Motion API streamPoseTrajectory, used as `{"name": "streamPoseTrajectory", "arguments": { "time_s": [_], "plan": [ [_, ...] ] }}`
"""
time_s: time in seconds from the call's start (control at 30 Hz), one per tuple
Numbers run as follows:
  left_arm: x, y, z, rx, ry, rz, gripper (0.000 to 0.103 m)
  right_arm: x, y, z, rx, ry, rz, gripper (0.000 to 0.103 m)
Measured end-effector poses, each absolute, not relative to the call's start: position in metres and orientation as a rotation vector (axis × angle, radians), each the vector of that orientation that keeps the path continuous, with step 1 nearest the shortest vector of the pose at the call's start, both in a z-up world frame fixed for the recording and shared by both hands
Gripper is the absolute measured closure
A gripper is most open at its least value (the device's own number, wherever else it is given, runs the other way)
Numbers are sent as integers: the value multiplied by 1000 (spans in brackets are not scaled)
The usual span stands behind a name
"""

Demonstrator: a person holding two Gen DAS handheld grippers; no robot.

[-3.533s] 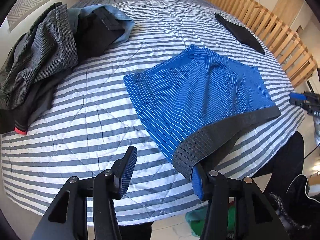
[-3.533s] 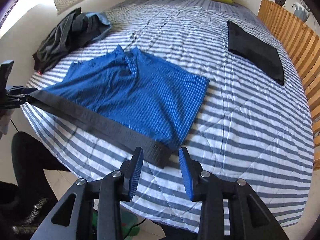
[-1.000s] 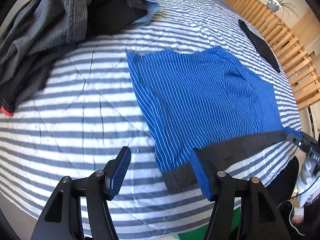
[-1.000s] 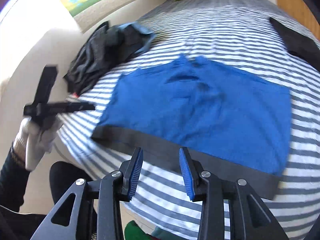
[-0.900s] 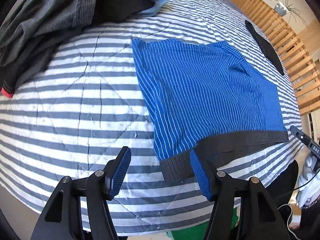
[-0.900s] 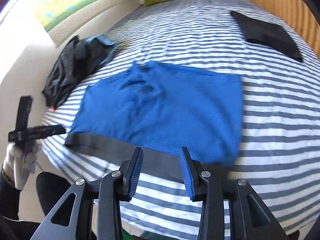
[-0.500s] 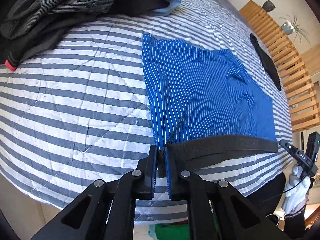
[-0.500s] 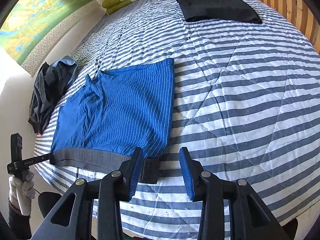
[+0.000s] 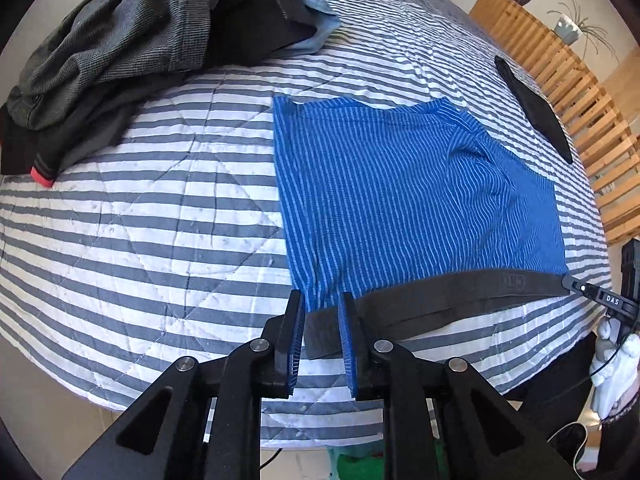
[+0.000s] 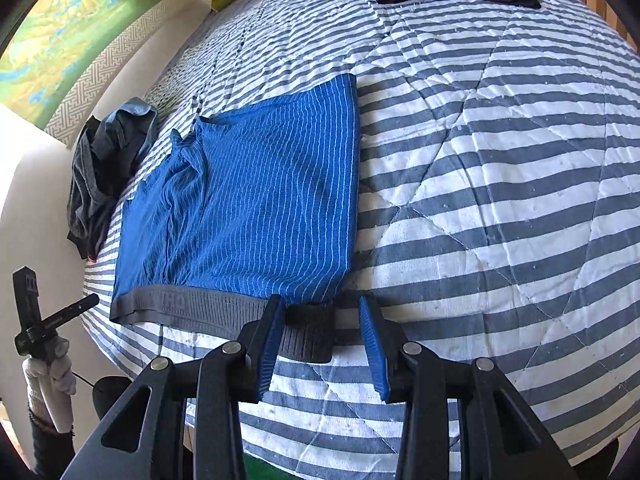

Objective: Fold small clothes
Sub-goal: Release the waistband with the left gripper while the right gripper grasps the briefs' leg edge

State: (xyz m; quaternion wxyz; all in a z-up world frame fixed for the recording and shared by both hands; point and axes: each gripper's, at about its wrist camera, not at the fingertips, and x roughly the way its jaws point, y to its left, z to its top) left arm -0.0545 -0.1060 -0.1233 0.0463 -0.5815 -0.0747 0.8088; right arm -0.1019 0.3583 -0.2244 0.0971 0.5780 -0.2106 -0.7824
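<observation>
**Waistband corners lined up for the first fold**

Striped quilt (image 9: 140,220) fills both views, with the blue striped shorts (image 9: 400,200) spread flat at centre frame, grey waistband (image 9: 460,292) along the lower edge. The left gripper (image 9: 320,312) sits with its jaws narrowly apart around the band's left corner; the right gripper (image 10: 324,320) straddles the other corner, jaws wide. To fold well, both should pinch band and fabric together, then lift evenly. Half a second ago the left jaws were pressed together on that corner; now a gap shows.
</observation>
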Motion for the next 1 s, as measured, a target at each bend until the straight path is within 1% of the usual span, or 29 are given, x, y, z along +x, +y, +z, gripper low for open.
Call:
{"name": "streamPoseTrajectory", "arguments": {
  "time_s": [0.03,0.1,0.13,0.17,0.23,0.3,0.33,0.37,0.43,0.53,0.67,0.77,0.93,0.97,1.0],
  "plan": [
    [-55,-98,-123,-1770,-208,2460,85,-102,354,-226,1735,-573,-2311,68],
    [-59,-81,-117,-1737,-188,2440,85,-100,341,-220,1749,-383,-2332,69],
    [-60,-68,-114,-1712,-185,2421,85,-98,338,-216,1742,-323,-2326,70],
    [-62,-51,-111,-1685,-182,2395,85,-98,338,-211,1719,-322,-2318,69],
    [-70,-2,-110,-1626,-106,2345,85,-100,352,-201,1664,-441,-2312,68],
    [-70,50,-107,-1543,-29,2289,76,-108,371,-196,1632,-555,-2332,68],
    [-68,74,-104,-1511,-18,2250,68,-113,380,-194,1622,-595,-2348,68],
    [-68,98,-103,-1480,-4,2208,63,-117,387,-192,1611,-620,-2360,68],
    [-66,147,-105,-1438,57,2130,60,-125,398,-189,1599,-631,-2384,68],
    [-61,212,-114,-1403,170,2069,59,-139,410,-187,1582,-665,-2372,68],
    [-64,267,-131,-1392,274,2061,54,-159,419,-191,1573,-690,-2347,68],
    [-68,288,-150,-1418,346,2060,54,-176,421,-199,1577,-700,-2314,68],
    [-73,299,-170,-1463,368,2047,54,-206,416,-213,1574,-710,-2272,68],
    [-73,299,-172,-1461,366,2050,56,-212,414,-215,1574,-705,-2268,68],
    [-75,298,-173,-1463,358,2055,59,-218,412,-217,1576,-698,-2266,68]
  ]
}}
